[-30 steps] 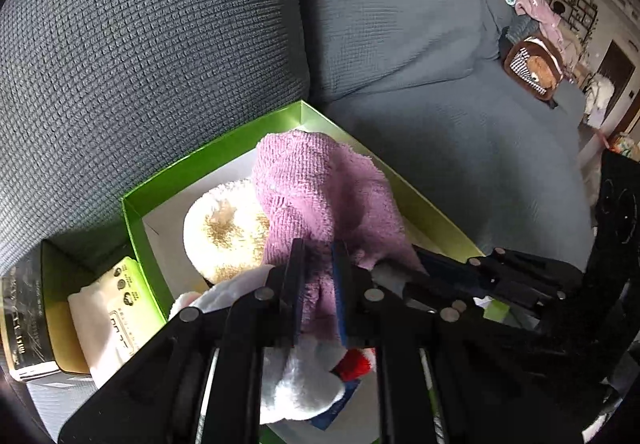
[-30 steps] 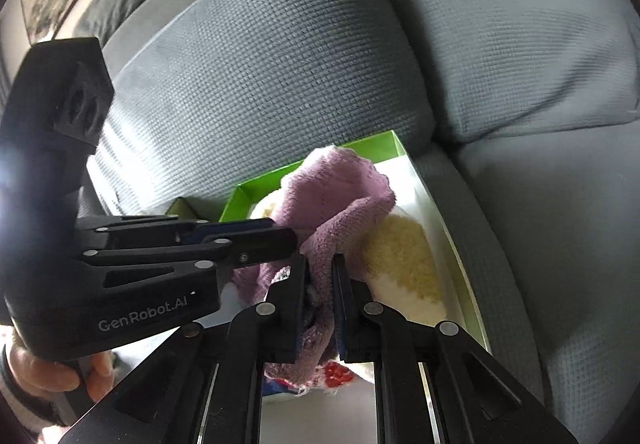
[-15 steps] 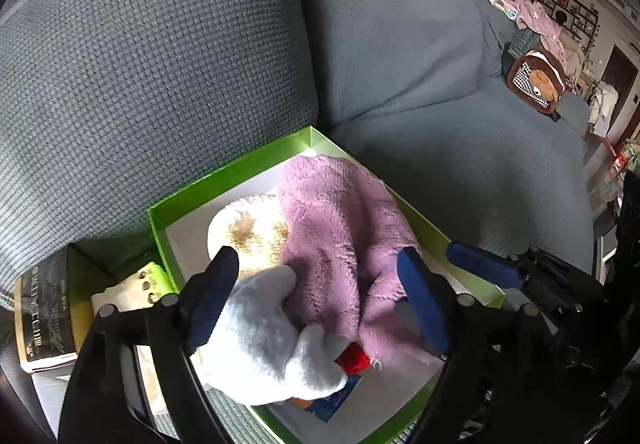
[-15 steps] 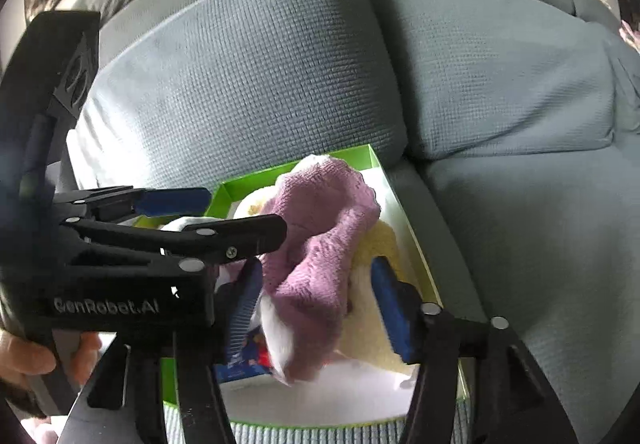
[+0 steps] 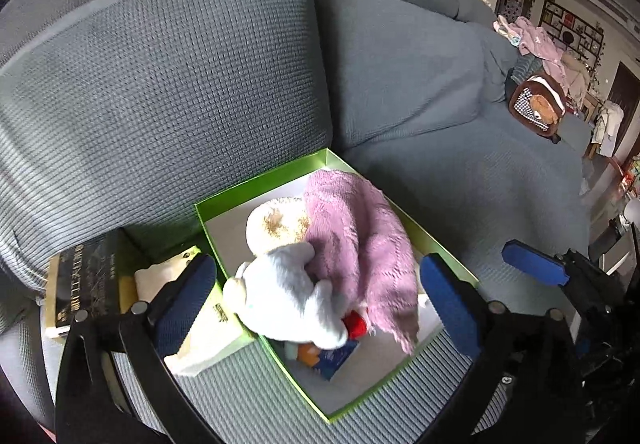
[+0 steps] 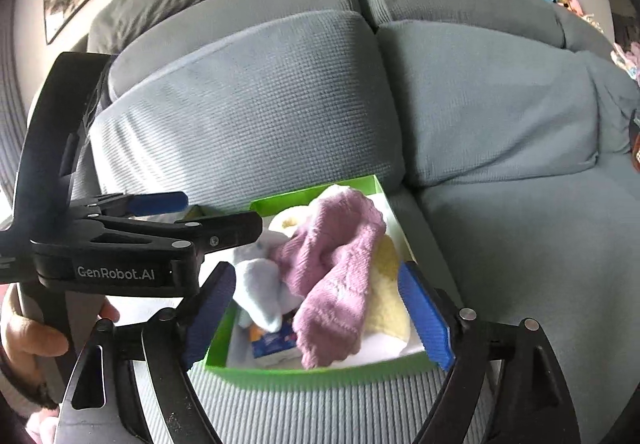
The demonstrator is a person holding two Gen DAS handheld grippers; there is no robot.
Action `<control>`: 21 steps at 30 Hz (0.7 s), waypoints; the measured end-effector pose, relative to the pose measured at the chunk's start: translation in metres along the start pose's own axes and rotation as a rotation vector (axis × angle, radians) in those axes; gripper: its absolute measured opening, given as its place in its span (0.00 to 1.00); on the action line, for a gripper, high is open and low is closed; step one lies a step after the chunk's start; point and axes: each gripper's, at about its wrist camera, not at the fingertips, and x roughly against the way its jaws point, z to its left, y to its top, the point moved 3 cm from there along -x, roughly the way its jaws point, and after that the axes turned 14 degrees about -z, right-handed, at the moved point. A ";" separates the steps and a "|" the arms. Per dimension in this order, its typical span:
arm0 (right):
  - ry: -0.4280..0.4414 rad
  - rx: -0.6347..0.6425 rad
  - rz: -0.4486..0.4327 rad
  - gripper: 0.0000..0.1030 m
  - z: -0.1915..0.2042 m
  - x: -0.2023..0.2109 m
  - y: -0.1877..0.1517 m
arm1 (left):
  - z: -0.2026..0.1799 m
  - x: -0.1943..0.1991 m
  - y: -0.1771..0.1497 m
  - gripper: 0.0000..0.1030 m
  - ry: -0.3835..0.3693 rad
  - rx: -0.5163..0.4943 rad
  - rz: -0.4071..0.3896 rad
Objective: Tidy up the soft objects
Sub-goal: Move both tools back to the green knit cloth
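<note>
The pink towel (image 5: 360, 244) lies in the green box (image 5: 256, 187) on the sofa (image 5: 460, 183), draped over a white plush (image 5: 288, 296) and a cream plush (image 5: 276, 224). Both the left gripper (image 5: 316, 300) and the right gripper (image 6: 316, 308) are opening, with nothing grasped between the fingers. A black book (image 5: 84, 284) and a small pack (image 5: 208, 328) stand just left of the box, and the left gripper crosses the right view before the box's left corner.

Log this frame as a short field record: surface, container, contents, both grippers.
surface: grey sofa
container: open green box on the seat
contents: pink knitted cloth draped over white plush toy and cream plush
left gripper: jaws opening, nothing held
right gripper: jaws opening, nothing held
beside box: black book
</note>
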 end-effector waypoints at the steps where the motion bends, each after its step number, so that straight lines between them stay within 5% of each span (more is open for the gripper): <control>1: -0.002 0.005 -0.002 0.86 0.002 0.003 0.000 | -0.001 0.007 -0.001 0.99 0.006 -0.007 -0.008; 21: 0.036 0.044 -0.023 0.92 0.065 0.074 -0.020 | -0.002 0.120 -0.036 0.99 0.059 0.010 -0.138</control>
